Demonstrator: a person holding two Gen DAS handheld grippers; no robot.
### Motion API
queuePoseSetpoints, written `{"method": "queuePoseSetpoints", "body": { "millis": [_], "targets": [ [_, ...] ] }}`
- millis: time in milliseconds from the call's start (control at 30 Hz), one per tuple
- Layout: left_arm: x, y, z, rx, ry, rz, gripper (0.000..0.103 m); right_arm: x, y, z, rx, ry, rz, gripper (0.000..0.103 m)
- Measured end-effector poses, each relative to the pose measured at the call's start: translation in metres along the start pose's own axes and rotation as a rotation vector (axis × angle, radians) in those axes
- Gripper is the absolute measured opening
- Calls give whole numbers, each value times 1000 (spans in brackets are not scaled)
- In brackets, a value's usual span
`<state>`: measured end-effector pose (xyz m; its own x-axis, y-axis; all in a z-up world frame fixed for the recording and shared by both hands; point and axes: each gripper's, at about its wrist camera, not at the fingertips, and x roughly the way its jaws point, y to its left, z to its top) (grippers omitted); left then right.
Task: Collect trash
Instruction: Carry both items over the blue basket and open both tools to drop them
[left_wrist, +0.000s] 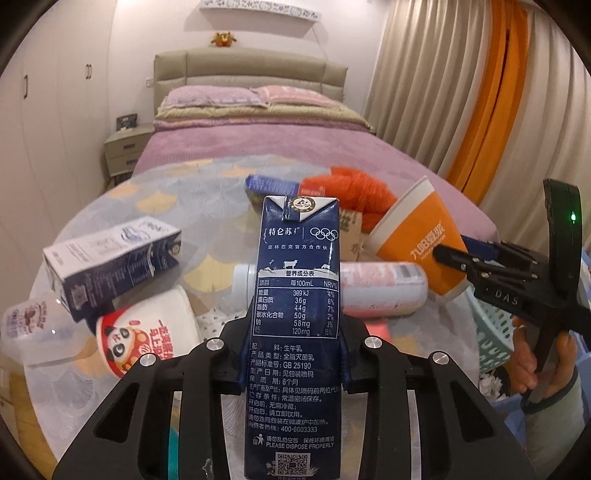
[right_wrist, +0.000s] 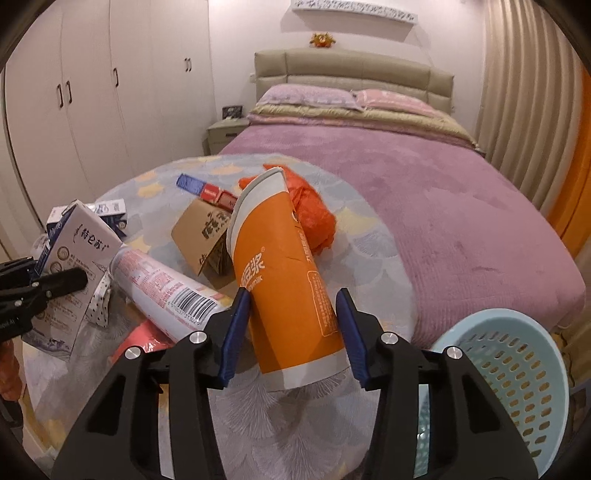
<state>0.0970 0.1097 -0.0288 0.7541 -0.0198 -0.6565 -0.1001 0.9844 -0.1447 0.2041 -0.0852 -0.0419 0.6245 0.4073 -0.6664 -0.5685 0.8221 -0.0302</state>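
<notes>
a: what's in my left gripper?

b: a tall dark blue milk carton, smooth printed card, squeezed between the fingers. it stands upright, long axis vertical, folded top up, nutrition panel facing my camera.

a: and my right gripper?

b: its blue pads sit either side of an orange paper cup. the left pad touches the cup wall; i see a thin gap at the right pad, so i cannot tell if it is truly clamped. the cup is a tapered cylinder with a white band at its base, tilted, rim pointing up and away to the left, base toward my camera.

a: what lies around them?

b: a round table under a soft cloth with a fan pattern. on it: a white plastic bottle on its side, a second milk carton lying tilted, a white cup with a panda on its side, a brown cardboard box, a crumpled orange plastic bag.

a: any bin?

b: a pale blue perforated plastic basket at the right; its contents are hard to make out.
</notes>
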Motion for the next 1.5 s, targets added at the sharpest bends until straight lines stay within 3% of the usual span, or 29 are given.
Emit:
{"method": "queuePoseSetpoints", "body": {
  "millis": [267, 500, 600, 767, 933, 1167, 1333, 1433, 1500],
  "targets": [
    [-14, -26, 18, 34, -71, -61, 33, -53, -23, -4, 86, -105, -47, 44],
    [-10, -93, 34, 133, -103, -200, 33, -102, -69, -28, 204, -149, -213, 44],
    [-1, -125, 39, 177, -97, -253, 33, -115, -98, -46, 268, -124, -316, 44],
    [27, -186, 43, 225, -36, -388, 33, -114, -141, -75, 403, -43, -379, 44],
    [69, -228, 42, 237, 62, -469, 33, -101, -168, -103, 500, 44, -421, 45],
    [134, -252, 35, 208, 169, -489, 33, -96, -188, -128, 591, 79, -436, 45],
    [153, -263, 22, 203, 218, -472, 33, -94, -192, -137, 610, 90, -431, 45],
    [152, -266, 19, 204, 221, -461, 49, -92, -194, -141, 621, 92, -429, 45],
    [148, -265, 15, 206, 211, -455, 50, -91, -198, -143, 631, 92, -418, 45]
  ]
}}
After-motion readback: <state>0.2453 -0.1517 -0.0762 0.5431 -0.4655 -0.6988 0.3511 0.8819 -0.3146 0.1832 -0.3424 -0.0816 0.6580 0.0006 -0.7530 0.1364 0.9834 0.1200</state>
